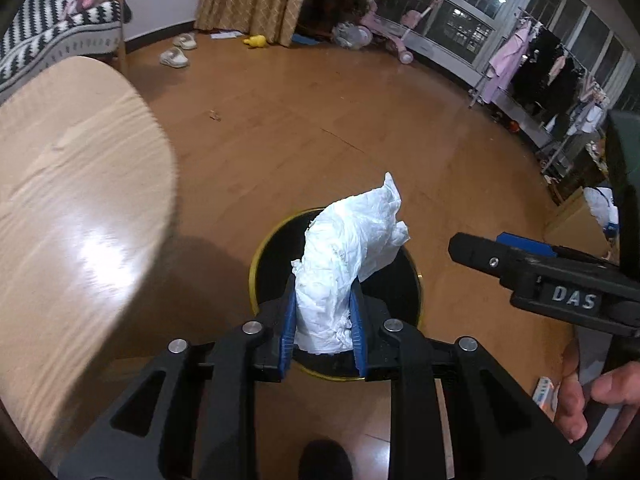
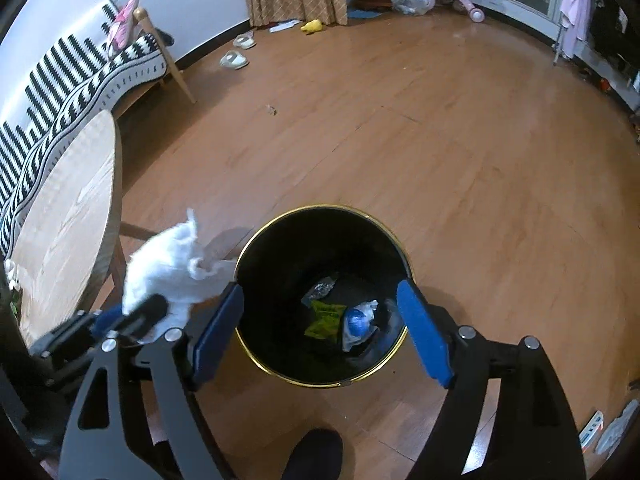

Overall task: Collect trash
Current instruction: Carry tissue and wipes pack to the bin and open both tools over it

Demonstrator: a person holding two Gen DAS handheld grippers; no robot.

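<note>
My left gripper (image 1: 323,322) is shut on a crumpled white tissue (image 1: 352,256), held above the black trash bin with a gold rim (image 1: 256,256). In the right wrist view the same tissue (image 2: 168,276) and the left gripper (image 2: 144,312) sit just left of the bin's rim (image 2: 256,360). My right gripper (image 2: 320,324) hangs open over the bin's mouth, nothing between its blue pads (image 2: 424,332). At the bin's bottom lie a yellow-green wrapper (image 2: 324,318), a blue and white wrapper (image 2: 356,324) and a foil scrap (image 2: 322,288). The right gripper (image 1: 464,246) enters the left wrist view from the right, a hand (image 1: 588,408) on its handle.
A round wooden table (image 1: 72,208) stands close on the left, a striped sofa (image 2: 72,80) behind it. Wooden floor (image 2: 440,140) stretches beyond the bin. Slippers (image 2: 234,58), a yellow toy (image 2: 314,26), a pink tricycle (image 1: 392,28) and a clothes rack (image 1: 532,60) line the far side. Small packets (image 2: 612,428) lie at right.
</note>
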